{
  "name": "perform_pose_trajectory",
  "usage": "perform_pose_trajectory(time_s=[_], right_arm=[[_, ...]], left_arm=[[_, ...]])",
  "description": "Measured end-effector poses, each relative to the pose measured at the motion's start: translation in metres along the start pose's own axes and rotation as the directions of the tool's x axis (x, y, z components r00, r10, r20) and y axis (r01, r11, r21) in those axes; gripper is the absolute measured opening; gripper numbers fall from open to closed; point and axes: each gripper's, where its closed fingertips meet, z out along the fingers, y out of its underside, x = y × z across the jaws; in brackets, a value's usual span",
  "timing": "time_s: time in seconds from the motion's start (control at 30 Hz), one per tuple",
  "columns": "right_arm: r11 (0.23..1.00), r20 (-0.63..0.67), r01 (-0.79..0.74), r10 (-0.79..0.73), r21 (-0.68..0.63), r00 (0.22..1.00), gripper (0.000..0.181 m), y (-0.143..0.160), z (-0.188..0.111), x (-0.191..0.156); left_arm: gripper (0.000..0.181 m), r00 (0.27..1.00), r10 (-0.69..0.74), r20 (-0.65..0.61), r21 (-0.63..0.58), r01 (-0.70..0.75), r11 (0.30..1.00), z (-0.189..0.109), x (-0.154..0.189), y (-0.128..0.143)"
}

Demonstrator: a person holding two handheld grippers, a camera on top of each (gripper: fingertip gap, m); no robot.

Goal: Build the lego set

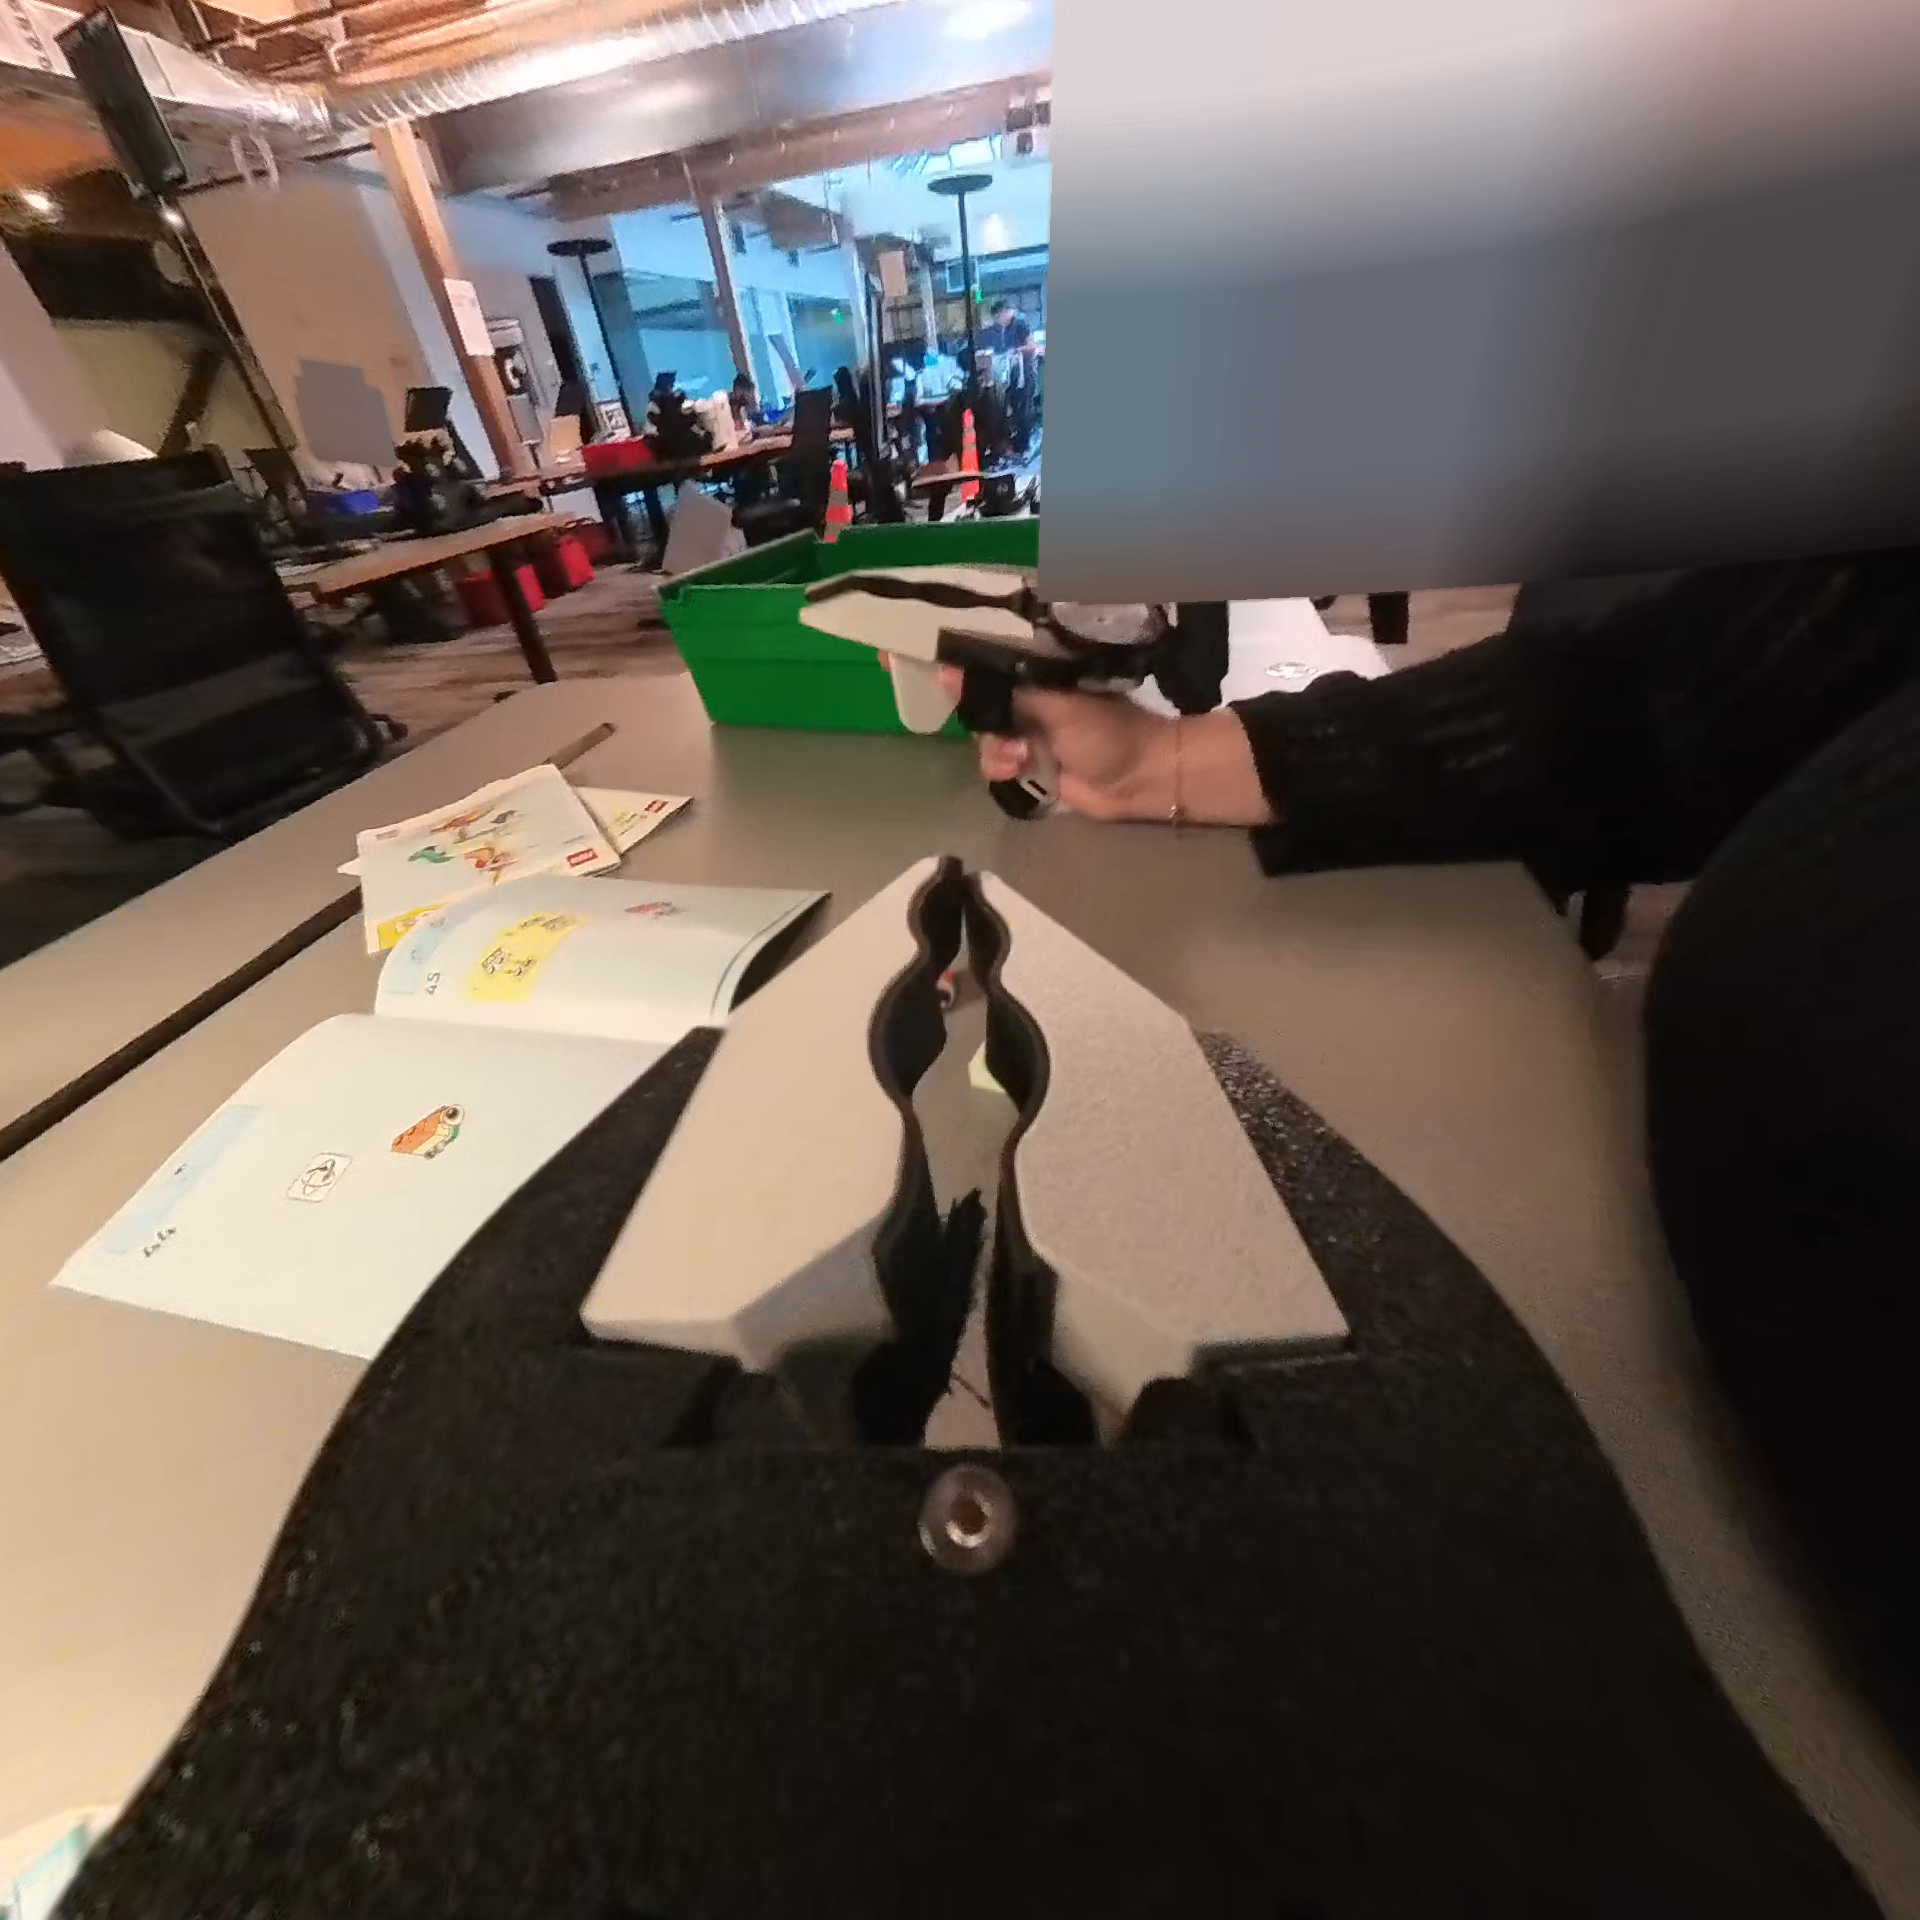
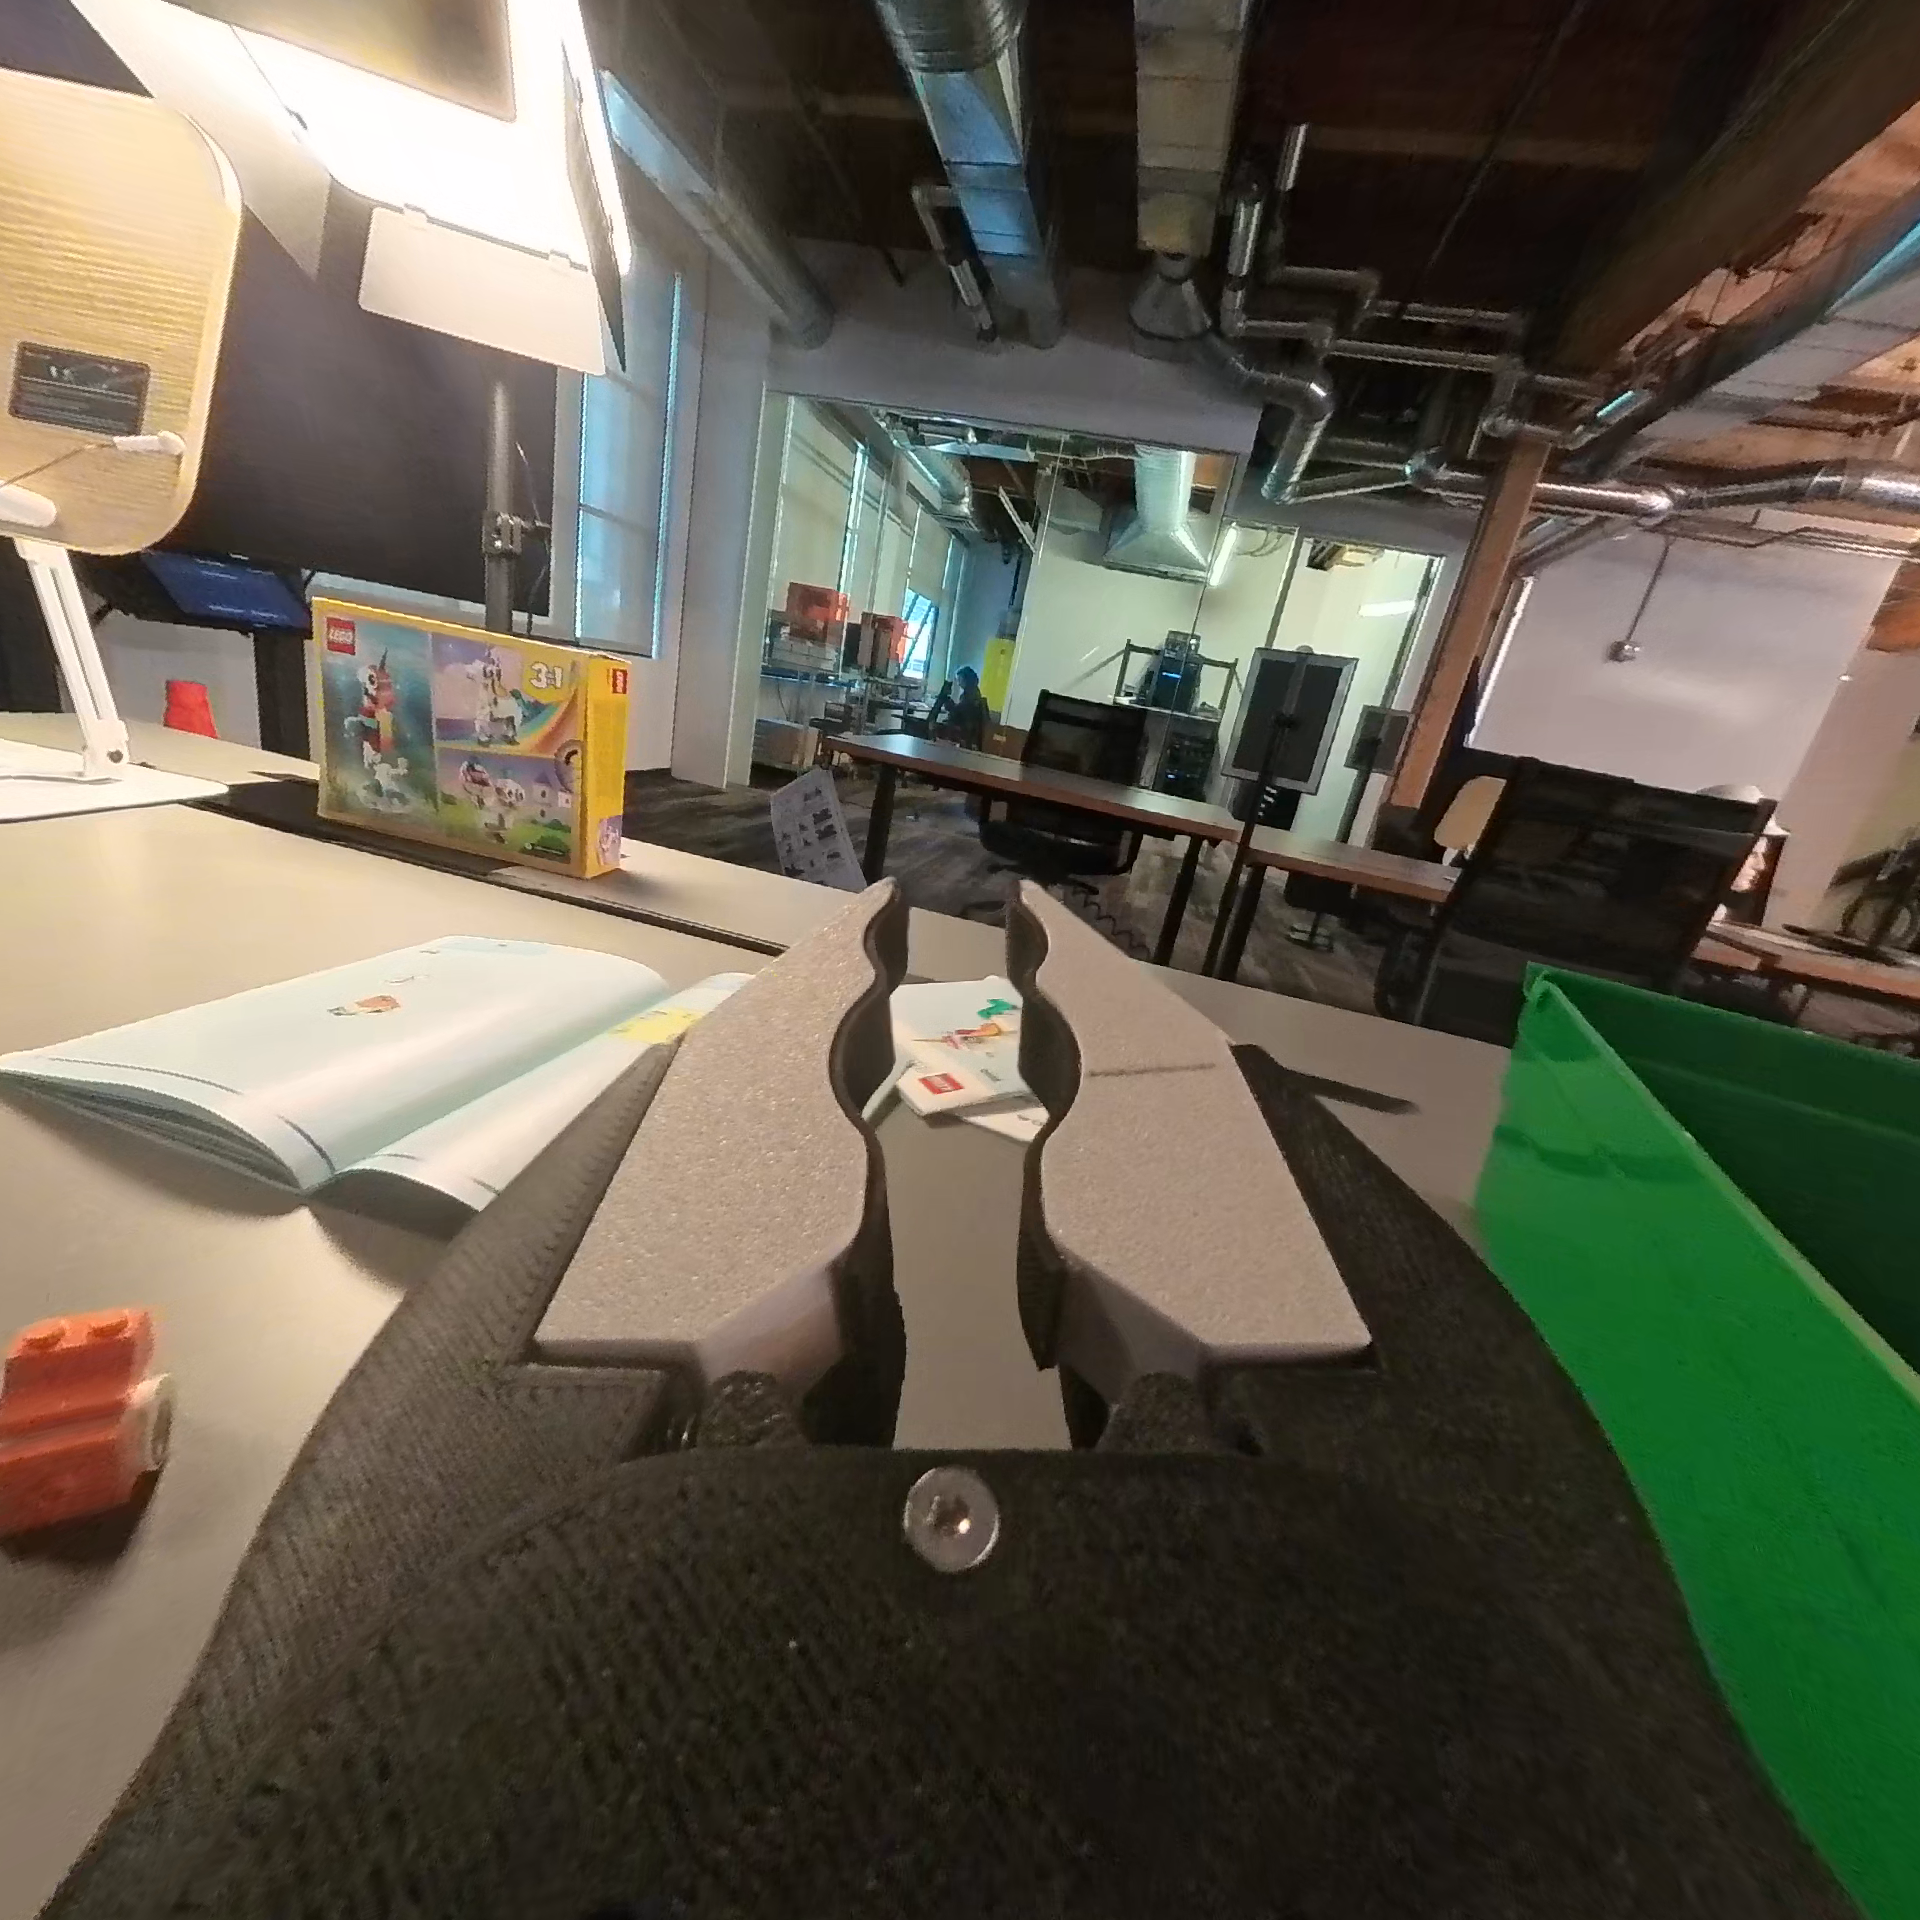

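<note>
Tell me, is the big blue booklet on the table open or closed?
Open. The booklet lies flat on the table, with two pages spread either side of a middle fold.

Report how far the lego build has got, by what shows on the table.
Done: a small orange brick assembly stands on the table, and the instruction booklet lies open. In hand: nothing clearly; the left gripper is nearly shut with only a blurred bit between its fingers, the right gripper is open and empty beside the green bin. Left: apparently most of the model.
</note>
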Motion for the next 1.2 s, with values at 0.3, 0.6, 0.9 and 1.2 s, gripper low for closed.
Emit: perform_pose_trajectory(time_s=[0.3, 0.6, 0.9, 1.2], right_arm=[[0.996, 0.009, 0.086, -0.086, -0.002, 0.996, 0.016, 0.000, -0.002, -0.005], [0.984, 0.010, 0.179, -0.179, 0.005, 0.984, 0.016, 0.001, 0.007, -0.015], [0.966, 0.018, 0.249, -0.251, 0.074, 0.968, 0.022, -0.004, 0.032, -0.021], [0.980, 0.057, 0.182, -0.187, 0.082, 0.981, 0.020, 0.000, 0.043, -0.018]], left_arm=[[0.000, 0.999, 0.031, 0.025, -0.118, -0.028, 0.993, 0.016, 0.004, 0.030], [0.000, 0.932, 0.232, 0.277, -0.131, -0.203, 0.970, 0.015, -0.025, 0.032], [0.002, 0.894, 0.213, 0.394, -0.136, -0.173, 0.976, 0.042, -0.071, 0.006], [0.034, 0.951, 0.204, 0.234, -0.302, -0.128, 0.945, 0.098, -0.087, 0.019]])
